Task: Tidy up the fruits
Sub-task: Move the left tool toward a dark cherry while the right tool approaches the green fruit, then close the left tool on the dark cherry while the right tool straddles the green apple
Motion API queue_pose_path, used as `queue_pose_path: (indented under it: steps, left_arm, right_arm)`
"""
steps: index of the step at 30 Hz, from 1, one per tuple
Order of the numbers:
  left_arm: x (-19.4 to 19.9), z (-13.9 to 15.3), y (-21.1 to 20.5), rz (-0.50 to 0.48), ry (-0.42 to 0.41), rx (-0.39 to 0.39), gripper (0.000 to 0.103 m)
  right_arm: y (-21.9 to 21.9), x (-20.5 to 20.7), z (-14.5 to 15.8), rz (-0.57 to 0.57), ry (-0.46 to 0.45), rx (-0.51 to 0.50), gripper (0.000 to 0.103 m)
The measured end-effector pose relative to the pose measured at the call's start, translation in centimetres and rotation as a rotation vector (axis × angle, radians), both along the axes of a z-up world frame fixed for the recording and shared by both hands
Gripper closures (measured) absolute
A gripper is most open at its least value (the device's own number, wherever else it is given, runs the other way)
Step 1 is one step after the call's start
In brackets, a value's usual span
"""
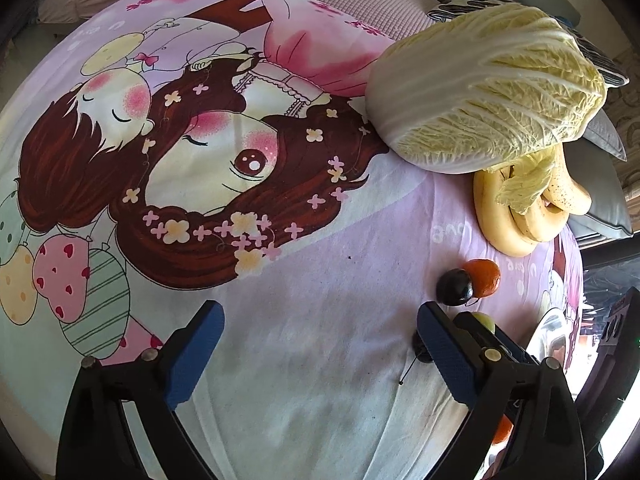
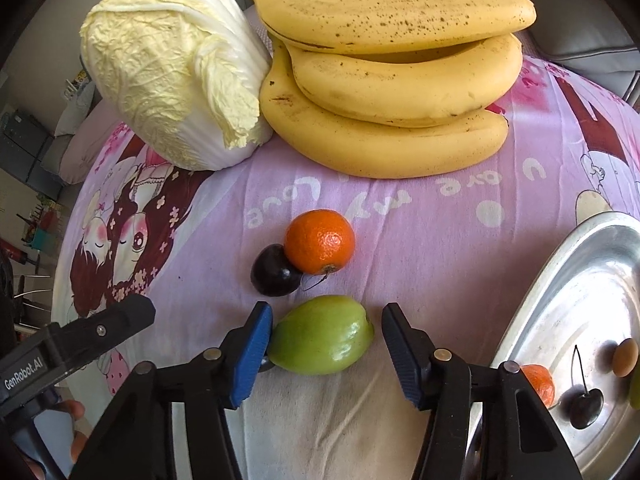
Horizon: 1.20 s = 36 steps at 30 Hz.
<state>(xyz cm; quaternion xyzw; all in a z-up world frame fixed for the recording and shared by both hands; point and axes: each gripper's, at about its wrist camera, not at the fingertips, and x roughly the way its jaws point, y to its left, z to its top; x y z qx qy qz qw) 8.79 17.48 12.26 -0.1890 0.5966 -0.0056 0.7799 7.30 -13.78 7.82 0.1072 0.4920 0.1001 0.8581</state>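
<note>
In the right wrist view a green fruit [image 2: 322,336] lies on the printed sheet between the open fingers of my right gripper [image 2: 326,354]; the left pad touches it, the right pad stands apart. Just beyond lie an orange tangerine [image 2: 320,241] and a dark plum [image 2: 274,270], touching each other. A metal tray [image 2: 560,320] at the right holds a tangerine [image 2: 540,384], a cherry [image 2: 586,406] and a brown fruit [image 2: 626,357]. My left gripper [image 1: 320,356] is open and empty over the sheet; the tangerine [image 1: 484,276] and plum [image 1: 454,286] lie to its right.
A napa cabbage [image 2: 176,64] and a bunch of bananas [image 2: 396,80] lie at the back, touching; they also show in the left wrist view, cabbage [image 1: 488,88] over bananas [image 1: 520,216]. Grey pillows [image 2: 580,12] lie behind. The left gripper's finger [image 2: 100,332] shows at lower left.
</note>
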Motion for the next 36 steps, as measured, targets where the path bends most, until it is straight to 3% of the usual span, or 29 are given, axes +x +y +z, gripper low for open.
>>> queue_pose_path:
  steps: [12,20,25,30,36]
  left_arm:
    - [0.4,-0.9,-2.7,-0.056,0.035,-0.056,0.018]
    - [0.9,-1.8,-6.3,-0.149,0.062,-0.097,0.028]
    - [1.1,-2.4,-8.4,-0.193,0.077,-0.117,0.042]
    - [1.5,-3.2,-10.3,-0.199,0.088,-0.144,0.047]
    - [1.7,-4.0,-11.7,-0.212,0.097,-0.183,0.060]
  right_arm:
    - [0.4,-0.9,0.1,0.015,-0.002,-0.045,0.048]
    - [-1.0,-1.5,0.1,0.007,0.024,-0.018,0.049]
    - [-1.2,-2.0,0.2,0.013,0.032,-0.021,0.049]
    - [-1.4,-2.2,0.2,0.015,0.037,-0.013,0.049]
    - [-1.4,-2.4,0.2,0.022,0.039,-0.024,0.049]
